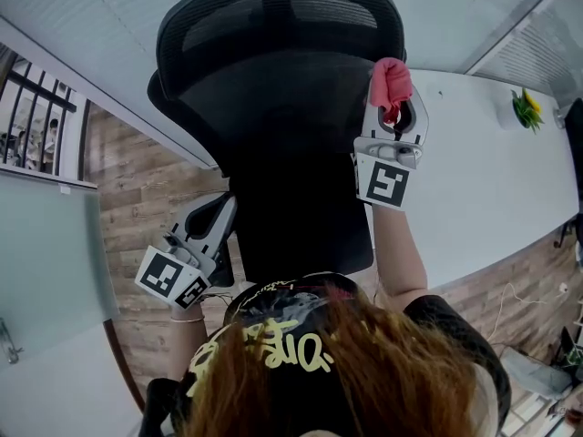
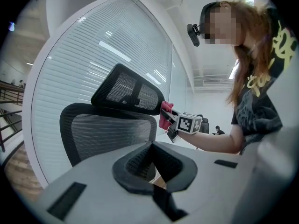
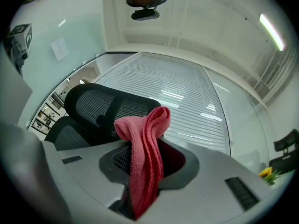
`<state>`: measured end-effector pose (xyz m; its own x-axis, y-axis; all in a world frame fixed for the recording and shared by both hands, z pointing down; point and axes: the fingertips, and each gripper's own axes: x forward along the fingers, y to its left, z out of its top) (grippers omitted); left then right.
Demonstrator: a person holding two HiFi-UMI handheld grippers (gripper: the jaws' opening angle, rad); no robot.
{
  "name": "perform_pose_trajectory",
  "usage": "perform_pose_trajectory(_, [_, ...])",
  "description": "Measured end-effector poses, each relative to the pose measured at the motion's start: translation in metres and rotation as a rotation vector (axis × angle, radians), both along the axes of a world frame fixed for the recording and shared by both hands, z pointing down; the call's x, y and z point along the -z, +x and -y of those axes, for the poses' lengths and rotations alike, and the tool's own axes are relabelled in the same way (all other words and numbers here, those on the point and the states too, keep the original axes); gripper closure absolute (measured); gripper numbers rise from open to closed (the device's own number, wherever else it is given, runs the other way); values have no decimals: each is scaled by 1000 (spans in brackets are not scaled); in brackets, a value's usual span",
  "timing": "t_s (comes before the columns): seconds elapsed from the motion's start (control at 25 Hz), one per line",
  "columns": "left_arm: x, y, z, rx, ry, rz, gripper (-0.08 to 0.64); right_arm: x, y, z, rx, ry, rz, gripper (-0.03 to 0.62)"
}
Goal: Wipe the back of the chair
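Observation:
The black mesh office chair point(image 1: 282, 107) stands in front of me, its headrest point(image 1: 273, 12) at the top of the head view. My right gripper point(image 1: 393, 107) is shut on a pink cloth point(image 1: 390, 82) and holds it against the right edge of the chair back, just below the headrest. In the right gripper view the cloth point(image 3: 145, 157) hangs out from between the jaws of that gripper point(image 3: 145, 169). My left gripper point(image 1: 221, 206) is low at the chair's left side, shut and holding nothing. Its own view looks past the left gripper point(image 2: 154, 164) at the mesh back point(image 2: 107, 134) and the cloth point(image 2: 165, 115).
A white table point(image 1: 474, 180) runs along the right, with a small yellow-green plant point(image 1: 526, 109) at its far end. A glass wall with blinds point(image 2: 93, 55) stands behind the chair. Wood floor point(image 1: 137, 180) and a railing point(image 1: 36, 107) lie to the left.

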<state>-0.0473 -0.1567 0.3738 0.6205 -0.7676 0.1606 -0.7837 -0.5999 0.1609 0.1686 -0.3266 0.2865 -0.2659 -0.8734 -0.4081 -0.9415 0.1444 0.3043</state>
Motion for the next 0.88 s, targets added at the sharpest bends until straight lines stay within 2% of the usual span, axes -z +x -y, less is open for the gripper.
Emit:
perform_pose_trajectory(0.12, [0, -5, -2, -1, 0, -2, 568, 0, -2, 0, -7, -12, 28, 505])
perform_pose_trajectory(0.32, [0, -13, -5, -5, 0, -8, 568, -9, -24, 5, 39, -58, 17, 505])
perform_pose_trajectory(0.52, [2, -31, -11, 8, 4, -9, 568, -9, -33, 13, 49, -90, 94, 505])
perform_pose_trajectory(0.88, [3, -58, -21, 20, 4, -12, 568, -7, -63, 18, 63, -106, 87, 505])
